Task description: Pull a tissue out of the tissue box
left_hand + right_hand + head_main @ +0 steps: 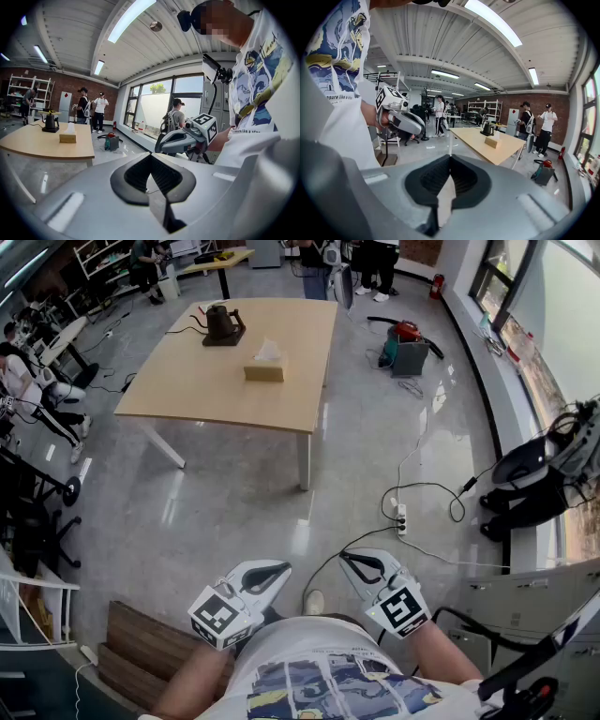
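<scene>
A tan tissue box [263, 372] with a white tissue [268, 351] sticking up stands on the light wooden table [187, 381] far ahead across the floor. The box also shows small in the left gripper view [67, 137] and the right gripper view [491, 142]. Both grippers are held close to the person's body, far from the table. My left gripper [281, 568] is shut with nothing in it, its tips meeting [150, 154]. My right gripper [345, 559] is likewise shut and empty [450, 157]. The two point towards each other.
A black kettle [223, 324] stands on the table behind the box. On the floor lie a power strip with cables [401, 517] and a red vacuum beside a grey case [405, 348]. A wooden step [141, 643] is at my lower left. People stand round the room's edges.
</scene>
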`<state>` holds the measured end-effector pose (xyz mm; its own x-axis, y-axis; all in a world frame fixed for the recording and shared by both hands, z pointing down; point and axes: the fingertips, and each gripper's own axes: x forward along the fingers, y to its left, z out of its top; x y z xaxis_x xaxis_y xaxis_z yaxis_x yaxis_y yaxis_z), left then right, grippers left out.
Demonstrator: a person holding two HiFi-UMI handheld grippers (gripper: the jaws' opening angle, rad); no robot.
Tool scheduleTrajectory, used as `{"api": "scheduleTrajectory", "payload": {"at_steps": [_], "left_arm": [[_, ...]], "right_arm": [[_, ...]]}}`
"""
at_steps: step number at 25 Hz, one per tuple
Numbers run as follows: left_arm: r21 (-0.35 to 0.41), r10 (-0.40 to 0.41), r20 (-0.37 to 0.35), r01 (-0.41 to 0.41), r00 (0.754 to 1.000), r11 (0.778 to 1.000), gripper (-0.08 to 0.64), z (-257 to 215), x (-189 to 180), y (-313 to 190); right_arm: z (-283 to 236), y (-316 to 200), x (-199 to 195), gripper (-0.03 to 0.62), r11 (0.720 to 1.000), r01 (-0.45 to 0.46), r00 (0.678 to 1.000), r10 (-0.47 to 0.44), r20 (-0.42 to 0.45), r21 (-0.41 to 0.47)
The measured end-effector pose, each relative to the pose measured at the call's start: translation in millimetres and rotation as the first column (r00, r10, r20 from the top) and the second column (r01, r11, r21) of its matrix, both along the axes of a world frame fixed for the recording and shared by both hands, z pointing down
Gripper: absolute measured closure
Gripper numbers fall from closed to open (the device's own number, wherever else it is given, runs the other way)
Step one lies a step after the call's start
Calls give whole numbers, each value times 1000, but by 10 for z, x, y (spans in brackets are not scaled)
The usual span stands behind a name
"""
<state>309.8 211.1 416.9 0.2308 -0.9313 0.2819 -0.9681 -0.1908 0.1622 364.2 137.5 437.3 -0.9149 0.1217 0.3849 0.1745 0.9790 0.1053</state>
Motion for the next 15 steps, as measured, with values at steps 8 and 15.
{"api": "scheduleTrajectory", "payload": {"at_steps": [8,15], "left_arm": [[-1,18,77,-18,997,1000,554,12,54,-132],[1,-21,44,21,999,1000,554,6,-83,-182]], "right_arm": [[65,-156,44,589,999,-26,1000,27,6,-29],[128,-169,-23,589,1000,-2,1000,3,3,-30]]}}
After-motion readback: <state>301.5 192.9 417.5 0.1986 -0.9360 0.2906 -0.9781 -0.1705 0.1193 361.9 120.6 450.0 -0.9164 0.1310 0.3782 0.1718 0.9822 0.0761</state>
